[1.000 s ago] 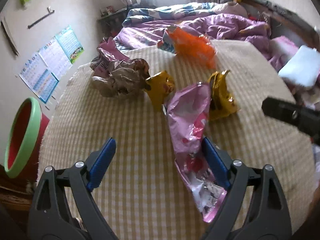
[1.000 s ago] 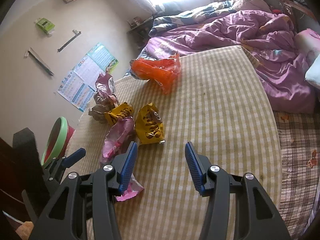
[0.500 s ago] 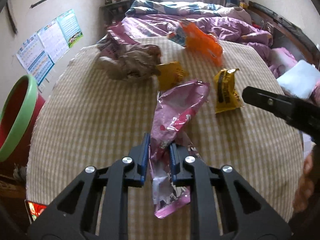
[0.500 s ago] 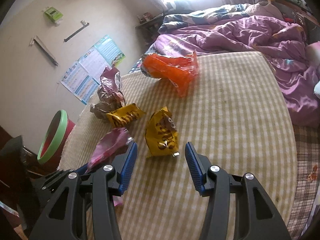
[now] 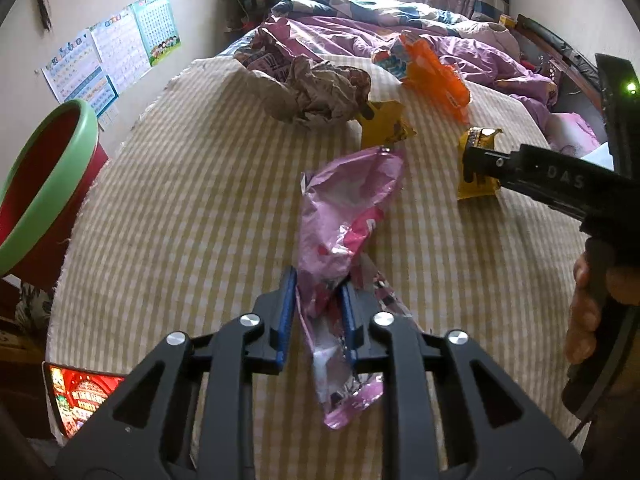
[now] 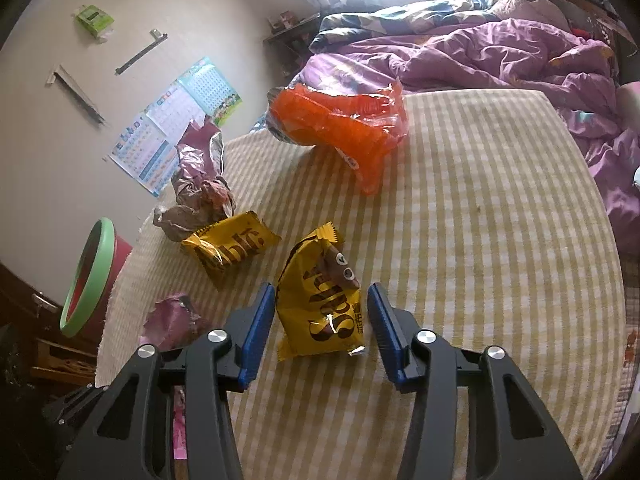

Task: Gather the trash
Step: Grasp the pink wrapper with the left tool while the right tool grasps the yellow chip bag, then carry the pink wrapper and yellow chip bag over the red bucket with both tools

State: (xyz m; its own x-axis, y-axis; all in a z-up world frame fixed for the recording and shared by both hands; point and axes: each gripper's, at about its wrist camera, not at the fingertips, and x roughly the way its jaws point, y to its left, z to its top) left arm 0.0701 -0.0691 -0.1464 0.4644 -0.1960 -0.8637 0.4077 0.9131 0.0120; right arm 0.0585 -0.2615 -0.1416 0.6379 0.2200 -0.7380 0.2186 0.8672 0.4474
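My left gripper (image 5: 318, 298) is shut on a long pink wrapper (image 5: 348, 208) and holds it over the yellow checked cloth (image 5: 192, 208). My right gripper (image 6: 322, 312) is open, its jaws on either side of a yellow snack packet (image 6: 320, 300) lying on the cloth. A second yellow packet (image 6: 230, 246), a crumpled brown-and-purple wrapper (image 6: 200, 192) and an orange bag (image 6: 344, 120) lie farther back. The pink wrapper's tip shows in the right wrist view (image 6: 170, 320).
A red bin with a green rim (image 5: 40, 188) stands off the cloth's left edge; it also shows in the right wrist view (image 6: 94, 276). A purple quilt (image 6: 500, 52) lies behind. A red phone screen (image 5: 80, 400) sits low left.
My left gripper closed on the pink wrapper and lifted it. My right gripper moved forward until the yellow packet sits between its open jaws.
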